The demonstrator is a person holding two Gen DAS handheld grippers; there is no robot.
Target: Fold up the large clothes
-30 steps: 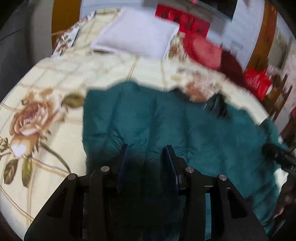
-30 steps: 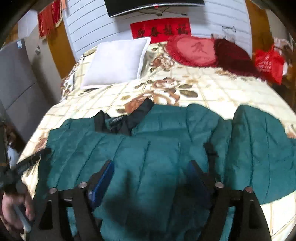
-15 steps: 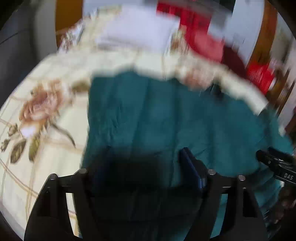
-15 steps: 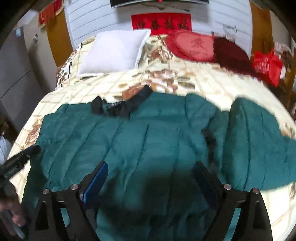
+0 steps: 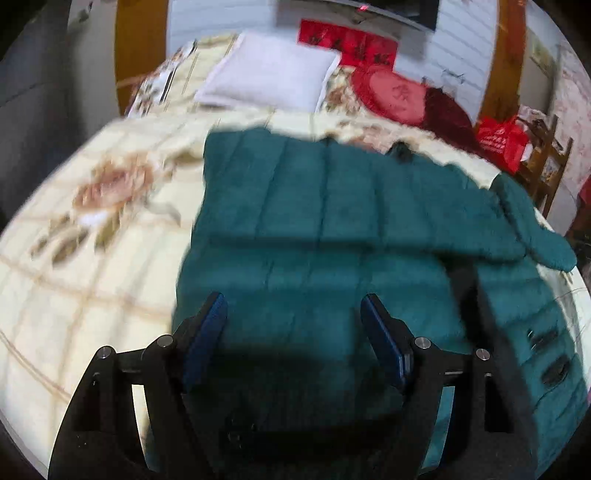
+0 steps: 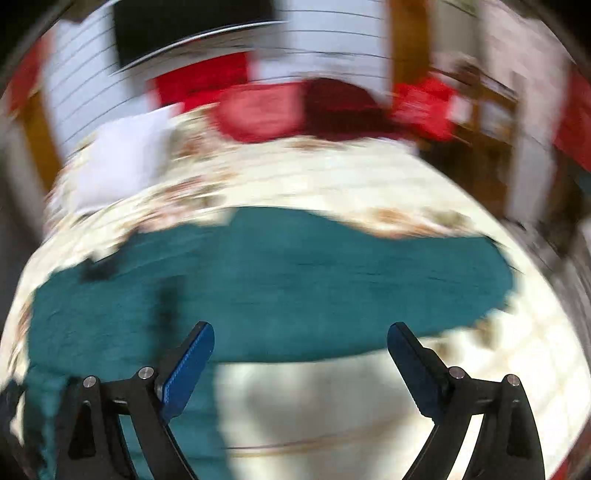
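A large teal quilted jacket (image 5: 332,206) lies spread on a floral bed cover (image 5: 92,229), with a fold across its middle and a black collar at its far edge. My left gripper (image 5: 295,314) is open and empty, hovering over the jacket's near part. In the blurred right wrist view the jacket (image 6: 295,273) stretches sideways, its sleeve reaching right. My right gripper (image 6: 301,341) is open and empty, above the jacket's near edge and the bare bed cover (image 6: 332,398).
A white pillow (image 5: 269,70), a red cushion (image 5: 391,96) and a dark red cushion (image 5: 447,110) lie at the head of the bed. A red bag (image 5: 502,140) and a wooden chair (image 5: 543,147) stand at the right. A dark screen (image 6: 192,33) hangs on the wall.
My left gripper has opened wide and pulled back from the jacket. My right gripper has swung to the right, off the jacket's body toward the sleeve and bare cover; its view is now blurred.
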